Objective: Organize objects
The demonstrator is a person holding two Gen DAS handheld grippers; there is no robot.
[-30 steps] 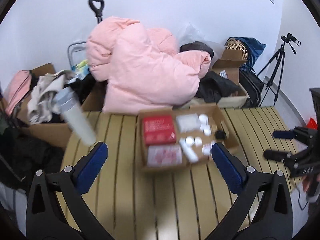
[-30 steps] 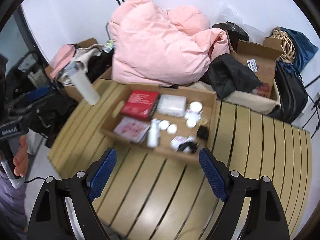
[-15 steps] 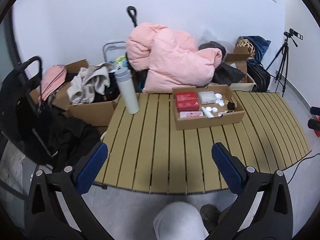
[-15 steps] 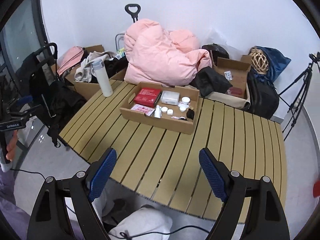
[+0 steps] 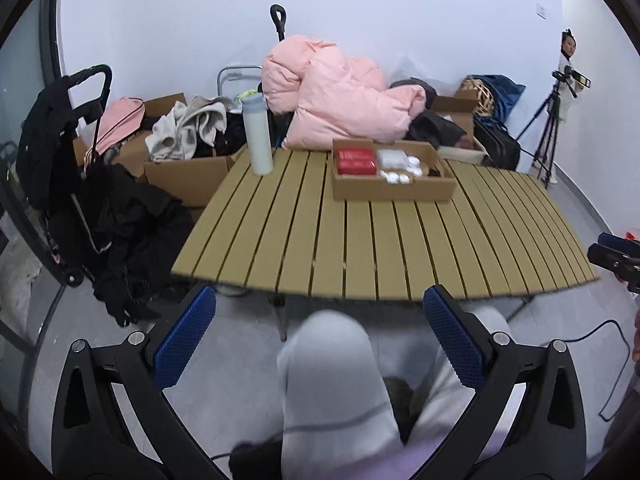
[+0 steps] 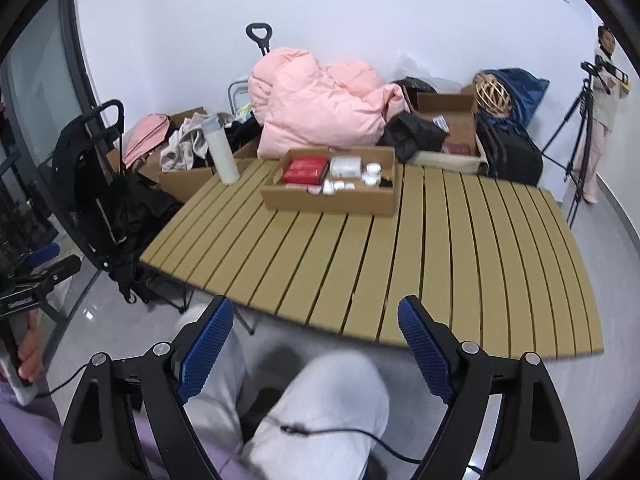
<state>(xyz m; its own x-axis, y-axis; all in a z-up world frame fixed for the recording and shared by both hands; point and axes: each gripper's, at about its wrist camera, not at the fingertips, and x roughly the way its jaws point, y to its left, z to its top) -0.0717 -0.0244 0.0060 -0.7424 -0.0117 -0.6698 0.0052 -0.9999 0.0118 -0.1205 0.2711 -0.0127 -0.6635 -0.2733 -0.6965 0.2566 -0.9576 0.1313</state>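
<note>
A shallow cardboard box (image 5: 394,190) (image 6: 332,202) sits at the far side of the slatted wooden table (image 5: 360,248) (image 6: 400,256). It holds red packs (image 5: 355,161) (image 6: 305,171), white jars and a small bottle (image 6: 352,178). A white flask (image 5: 257,136) (image 6: 221,150) stands upright at the table's far left corner. My left gripper (image 5: 318,338) is open and empty, held low over my knees in front of the table. My right gripper (image 6: 314,346) is open and empty, likewise short of the near table edge.
A pink duvet (image 5: 340,96) and cardboard boxes of clothes (image 5: 188,148) lie behind the table. A black stroller (image 5: 76,184) stands left. A tripod (image 6: 576,148) and a person (image 6: 604,92) stand at the right wall. My legs (image 6: 320,412) are below both grippers.
Both grippers have pulled far back and down from above the box, past the near table edge, to above my lap. Both stayed open and empty.
</note>
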